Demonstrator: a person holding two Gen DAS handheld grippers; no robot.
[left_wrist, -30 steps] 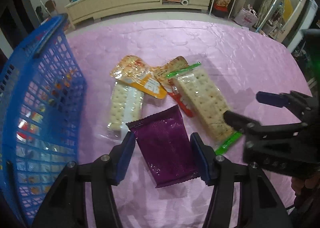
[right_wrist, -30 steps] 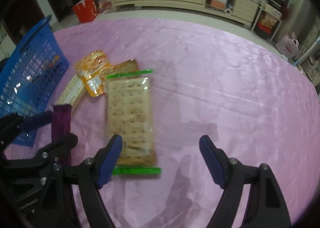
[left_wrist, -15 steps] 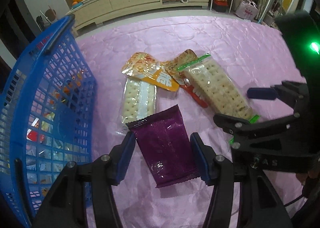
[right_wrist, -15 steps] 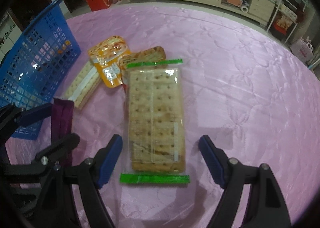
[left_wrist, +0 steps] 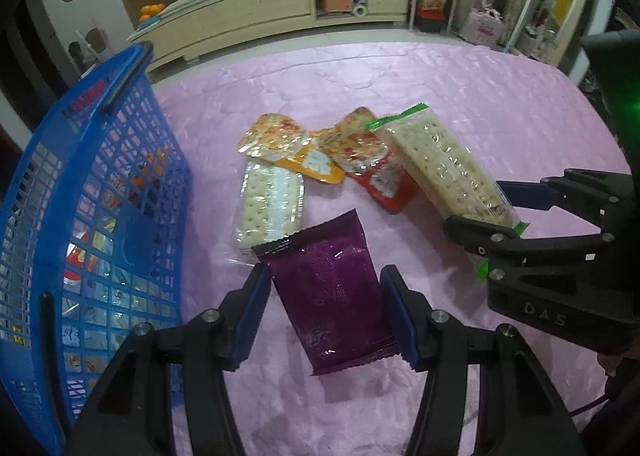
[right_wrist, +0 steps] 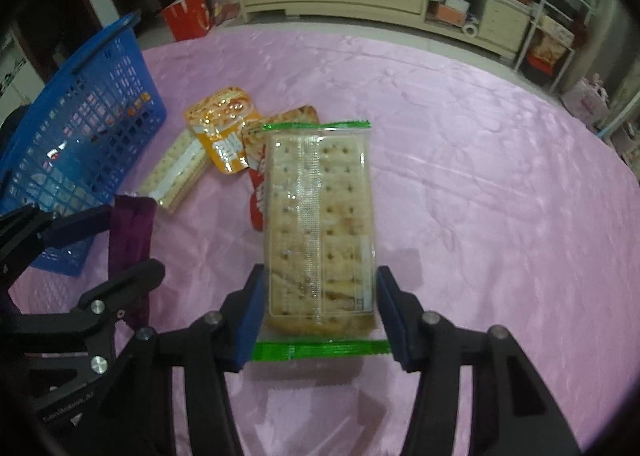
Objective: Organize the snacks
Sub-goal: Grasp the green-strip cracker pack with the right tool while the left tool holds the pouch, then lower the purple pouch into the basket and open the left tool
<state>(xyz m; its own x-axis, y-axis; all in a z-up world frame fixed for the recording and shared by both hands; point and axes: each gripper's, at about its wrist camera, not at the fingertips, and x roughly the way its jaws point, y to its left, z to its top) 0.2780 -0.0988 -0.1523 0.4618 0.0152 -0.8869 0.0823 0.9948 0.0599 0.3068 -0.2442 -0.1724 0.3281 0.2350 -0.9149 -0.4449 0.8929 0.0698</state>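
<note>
Both grippers are down over the pink-clothed table point(left_wrist: 460, 95), each astride one packet.

Right gripper point(right_wrist: 318, 316): its jaws have just been closing, and the blue pads now sit against the two long sides of the large cracker packet point(right_wrist: 320, 223) at its near end, just above the green seal strip. Read as clamped on it. The packet's far end overlaps the red packet point(right_wrist: 258, 191) beneath it.

Left gripper point(left_wrist: 326, 312): jaws part-way apart, the purple packet point(left_wrist: 332, 288) between them. The pads appear to touch its edges, but whether they press I cannot tell — the wrapper shows no buckling. It lies flat near the table's near edge, its far corner touching the small cracker packet point(left_wrist: 268, 207).

The blue basket point(left_wrist: 100, 159) stands at the table's left edge, already holding some snacks. The orange packet point(left_wrist: 288, 147) lies mid-table, over the small cracker packet's far end.

Risks, as judged from here:
- The right-hand grip is at one end only. On lifting, the long packet could droop or swing and drag the red packet along.
- Crackers are brittle — a harder squeeze could crack them.
- The purple wrapper is slick and flat, so the pads may slide off or merely crumple it.
- The two grippers are close together, and both paths lead to the basket, so they could knock each other.
</note>
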